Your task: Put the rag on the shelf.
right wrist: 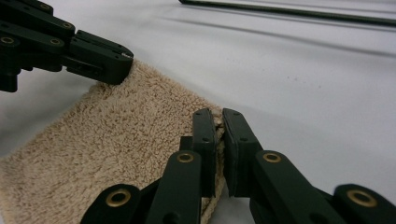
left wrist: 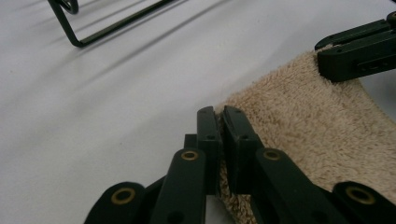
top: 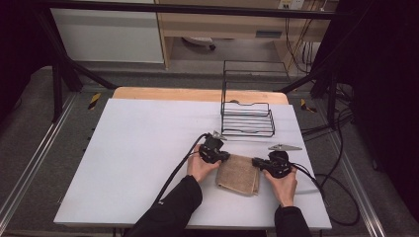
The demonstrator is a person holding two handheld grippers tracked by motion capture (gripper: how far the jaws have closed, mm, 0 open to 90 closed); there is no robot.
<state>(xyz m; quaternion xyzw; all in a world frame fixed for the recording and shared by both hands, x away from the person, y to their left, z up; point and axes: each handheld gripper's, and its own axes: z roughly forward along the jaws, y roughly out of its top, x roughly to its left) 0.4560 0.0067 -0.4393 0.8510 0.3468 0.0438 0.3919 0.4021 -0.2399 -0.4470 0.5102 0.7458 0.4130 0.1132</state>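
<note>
Two grippers, one towel. A folded beige terry towel (top: 239, 174) lies on the white table (top: 138, 163), toward the near right part of it, just in front of a black wire rack (top: 247, 118) that stands at the far edge.

Left gripper (top: 225, 156): at the towel's far left corner. Its own view has the jaws pressed nearly together with a sliver of terry pile (left wrist: 299, 121) caught between them, so it is pinching the towel's edge, not just resting on it. Grip sits right at the corner.

Right gripper (top: 257, 162): at the far right corner, mirrored. In its own view the jaws are likewise closed on the towel (right wrist: 121, 140), the fabric edge squeezed in the narrow slit between the pads. The left gripper (right wrist: 100, 60) shows across the cloth there, tips on the opposite corner.

Why held so, as I read it: both far corners taken at once, one per hand, lets the far edge be lifted evenly and carried without the layers sliding apart. Pinching at the very corners keeps the edge taut between the hands. Likely either another fold toward the person, or a lift to the wire rack just behind; cannot tell which.

Towel lies flat, not yet raised off the table. Near edge looks slightly ragged, layers not perfectly aligned. Hands low, forearms coming in from the near side, cables (top: 178, 170) trailing clear of the cloth.

Risk: thin bite on thick pile; a corner could slip if lifted fast.
</note>
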